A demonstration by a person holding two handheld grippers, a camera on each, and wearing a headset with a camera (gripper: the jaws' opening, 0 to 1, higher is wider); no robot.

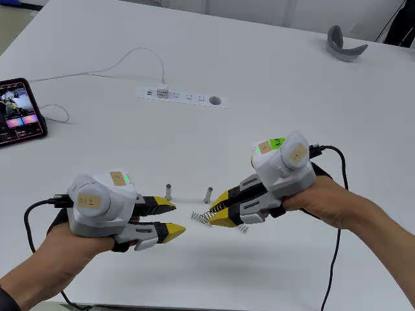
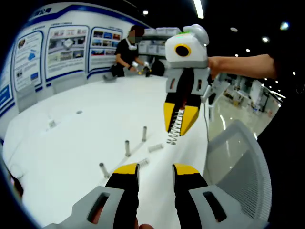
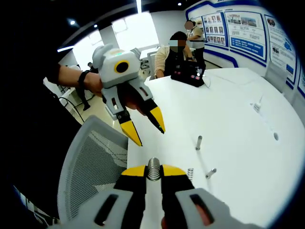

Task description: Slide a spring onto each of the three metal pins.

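A spring (image 2: 174, 126) is gripped in the right claw (image 3: 152, 171); the left claw (image 1: 175, 218) is spread, empty. The spring should be aligned over the pin (image 1: 208, 194) just ahead of the right claw.

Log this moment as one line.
right gripper: shut on spring | left gripper: open, empty | pins: three, all bare | loose spring: on table near pins

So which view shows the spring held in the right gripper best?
Left gripper view: the spring shows lengthwise, clamped in the right gripper. Right gripper view shows it end-on; head view, its end sticking out.
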